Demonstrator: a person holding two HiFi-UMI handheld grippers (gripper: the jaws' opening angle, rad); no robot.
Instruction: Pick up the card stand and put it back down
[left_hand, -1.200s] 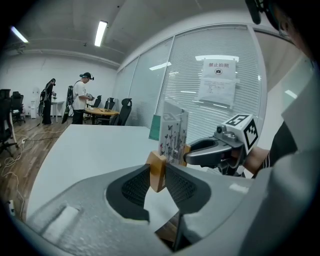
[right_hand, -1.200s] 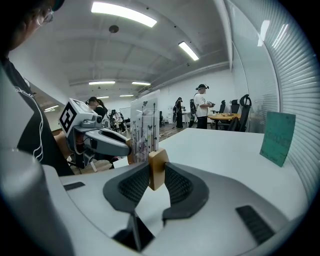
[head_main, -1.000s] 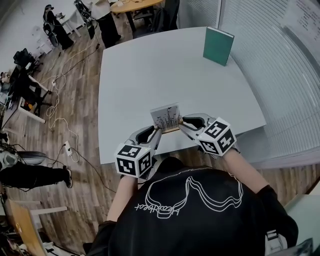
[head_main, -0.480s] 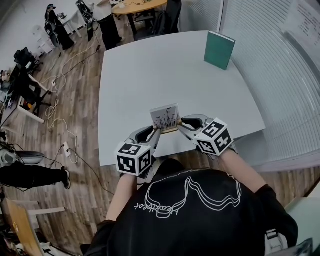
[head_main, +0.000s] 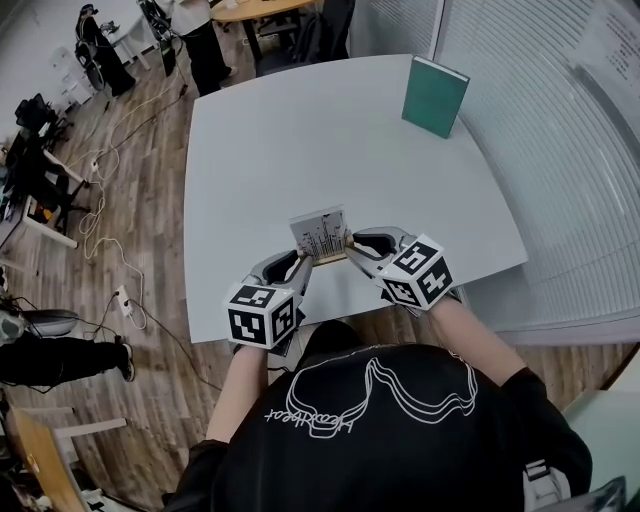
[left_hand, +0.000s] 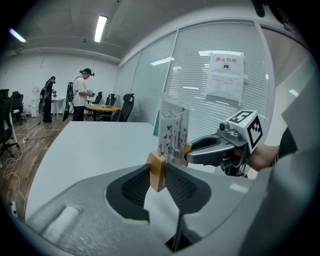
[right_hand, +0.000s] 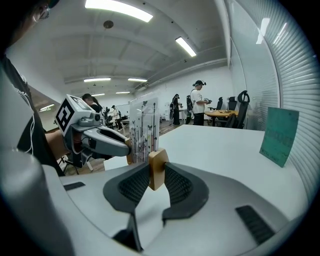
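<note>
Near the table (head_main: 300, 150) edge, left tongs (head_main: 302, 263) and right tongs (head_main: 353, 243) clamp the card stand (head_main: 320, 232), print unreadable.

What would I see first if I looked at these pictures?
First, the card stand, a wooden bar holding a printed card upright, pinched at each end by the left gripper and right gripper near the front edge of the white table. Then the green book standing at the far right corner.
</note>
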